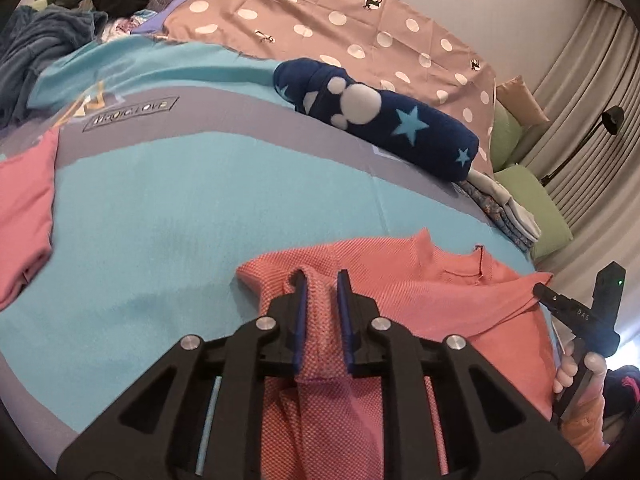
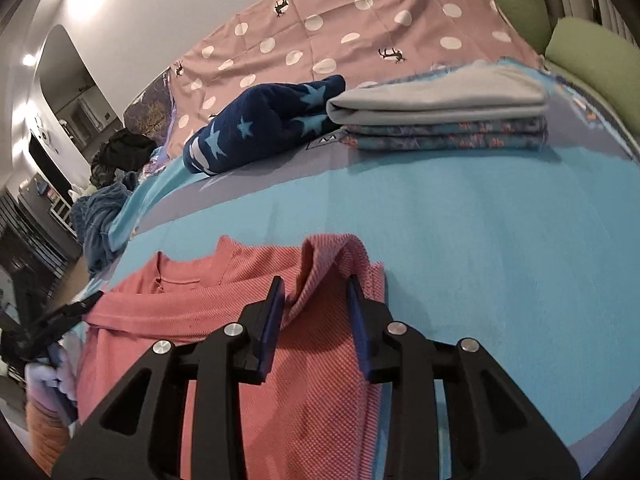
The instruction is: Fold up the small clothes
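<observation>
Black fingers of the left gripper (image 1: 322, 280) stand a little apart around a fold of the pink shirt (image 1: 460, 292), not squeezing it. Beside it, the right gripper (image 2: 316, 286) gapes wider around another fold. Both rest on the blue blanket (image 1: 180, 216).

Soft indoor light, fisheye-warped edges

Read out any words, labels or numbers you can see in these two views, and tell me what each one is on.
"DAS": white letters on the black body of the right gripper, seen from the left wrist view.
"M": a lone letter in a printed box on the blue and grey bed cover, beside the folded clothes stack.
Boxed word on the bed cover, left wrist view: too blurred to read.
Nothing else carries text.
</observation>
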The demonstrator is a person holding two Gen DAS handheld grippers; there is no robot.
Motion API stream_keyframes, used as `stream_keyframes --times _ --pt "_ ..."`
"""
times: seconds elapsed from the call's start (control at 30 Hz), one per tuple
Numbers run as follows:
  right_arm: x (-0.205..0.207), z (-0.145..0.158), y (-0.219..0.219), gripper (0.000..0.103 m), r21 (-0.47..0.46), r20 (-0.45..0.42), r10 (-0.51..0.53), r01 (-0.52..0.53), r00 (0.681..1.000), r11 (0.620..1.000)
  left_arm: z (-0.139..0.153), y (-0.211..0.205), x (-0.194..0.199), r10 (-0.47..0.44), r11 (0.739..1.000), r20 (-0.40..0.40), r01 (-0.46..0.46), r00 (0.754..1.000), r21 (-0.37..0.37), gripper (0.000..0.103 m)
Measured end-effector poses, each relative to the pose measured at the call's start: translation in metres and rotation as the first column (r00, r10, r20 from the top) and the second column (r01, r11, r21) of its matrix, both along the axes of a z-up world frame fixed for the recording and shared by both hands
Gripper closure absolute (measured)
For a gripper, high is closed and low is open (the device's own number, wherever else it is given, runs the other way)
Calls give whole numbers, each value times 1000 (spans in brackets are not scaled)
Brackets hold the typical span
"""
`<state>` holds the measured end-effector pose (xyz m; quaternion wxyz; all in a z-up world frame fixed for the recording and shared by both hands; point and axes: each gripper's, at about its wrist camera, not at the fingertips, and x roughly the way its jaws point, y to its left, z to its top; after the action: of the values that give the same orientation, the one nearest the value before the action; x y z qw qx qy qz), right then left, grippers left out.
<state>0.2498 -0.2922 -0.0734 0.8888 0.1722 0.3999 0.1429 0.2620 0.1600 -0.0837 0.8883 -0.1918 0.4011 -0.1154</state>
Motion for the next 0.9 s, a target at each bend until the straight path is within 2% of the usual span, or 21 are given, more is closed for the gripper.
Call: stream_keyframes --times 0.03,0.07,0.13,0.2,0.37,0.47,0.57,0.63,0.67,0.7,0.73,0.77,0.8,0.83,0.87,0.9 --pt "0 0 0 70 -5 0 6 -6 1000 1000 2 1 -1 3 1000 4 -3 1000 -3 84" --pt "-2 1 1 70 -12 2 10 -10 1000 1000 7 2 -3 19 1000 20 -19 1000 11 69" --pt "-7 3 4 69 -32 14 28 -28 1000 999 20 6 -13 68 995 83 -73 994 63 52" --pt "-11 7 10 69 -53 31 54 -53 998 997 32 11 -20 73 994 122 -82 990 68 52" --pt "-17 13 21 68 -103 56 97 -91 994 990 44 18 -43 52 997 146 -61 988 55 52" --pt "-20 17 24 60 -150 50 115 -106 992 983 40 1 -60 -44 992 115 30 992 125 52" --pt "-25 17 34 59 -259 11 168 -159 986 953 31 -25 -72 -171 959 51 154 984 236 52" --pt "-27 10 43 59 -341 -29 208 -206 978 917 24 -45 -75 -227 912 16 207 974 354 52" --pt "-27 6 49 59 -387 -38 220 -217 975 896 18 -59 -72 -232 856 0 204 973 475 51" --pt "-25 2 51 59 -410 -42 218 -216 975 886 12 -69 -68 -217 786 -5 178 976 592 50" --pt "-19 -1 54 59 -424 -46 206 -206 977 882 5 -81 -60 -203 672 11 131 979 729 47" --pt "-15 -1 55 59 -430 -43 198 -197 979 881 1 -89 -54 -211 589 34 99 977 802 38" --pt "-8 0 55 59 -454 -25 176 -168 984 875 -1 -93 -46 -218 529 53 73 974 845 37" --pt "-3 2 54 59 -472 -5 153 -137 988 871 -1 -95 -36 -212 484 67 45 975 874 37" --pt "3 4 51 59 -485 13 120 -99 993 869 2 -94 -25 -197 471 83 20 977 882 37" --pt "12 8 43 59 -492 45 67 -37 997 870 8 -89 -14 -175 500 102 -1 979 866 37"
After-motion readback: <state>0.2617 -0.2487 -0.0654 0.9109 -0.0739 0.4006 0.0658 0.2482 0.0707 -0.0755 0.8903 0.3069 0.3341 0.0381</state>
